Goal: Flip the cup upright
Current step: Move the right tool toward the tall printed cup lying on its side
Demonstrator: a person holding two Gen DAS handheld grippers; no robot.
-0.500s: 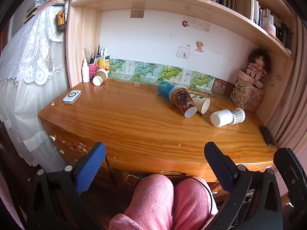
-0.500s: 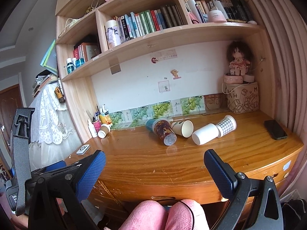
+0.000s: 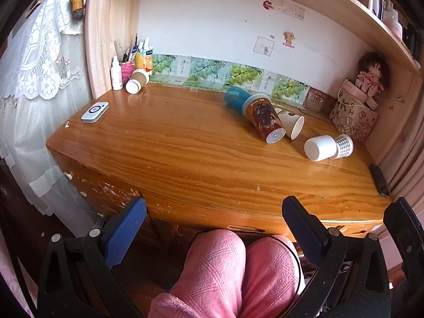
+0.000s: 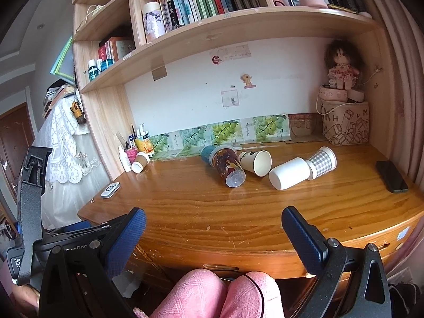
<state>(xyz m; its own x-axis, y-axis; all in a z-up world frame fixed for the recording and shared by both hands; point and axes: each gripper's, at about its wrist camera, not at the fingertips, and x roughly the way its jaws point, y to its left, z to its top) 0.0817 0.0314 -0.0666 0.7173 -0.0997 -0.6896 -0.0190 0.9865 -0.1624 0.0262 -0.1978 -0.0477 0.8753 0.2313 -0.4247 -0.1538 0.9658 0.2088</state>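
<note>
Several cups lie on their sides on the wooden desk (image 3: 185, 159). A dark printed cup (image 3: 263, 120) lies nested in a blue cup (image 3: 234, 98). Beside it lies a white paper cup (image 3: 292, 124). Further right lie a plain white cup (image 3: 319, 147) and a checked cup (image 3: 344, 146). A brown-sleeved cup (image 3: 136, 80) lies at the back left. The same cups show in the right wrist view: printed (image 4: 229, 168), paper (image 4: 257, 161), white (image 4: 288, 173), checked (image 4: 322, 161), brown (image 4: 140, 162). My left gripper (image 3: 213, 228) and right gripper (image 4: 213, 234) are open and empty, short of the desk's front edge.
A white remote (image 3: 95, 111) lies at the desk's left. A black phone (image 4: 392, 176) lies at the right edge. A pen holder with bottles (image 3: 127, 66) stands back left. A printed bag (image 3: 353, 118) with a doll stands back right. Pink-clad knees (image 3: 238, 270) are below.
Both grippers have moved slightly closer to the desk and the left view has tilted down a little. The cups have not moved.
</note>
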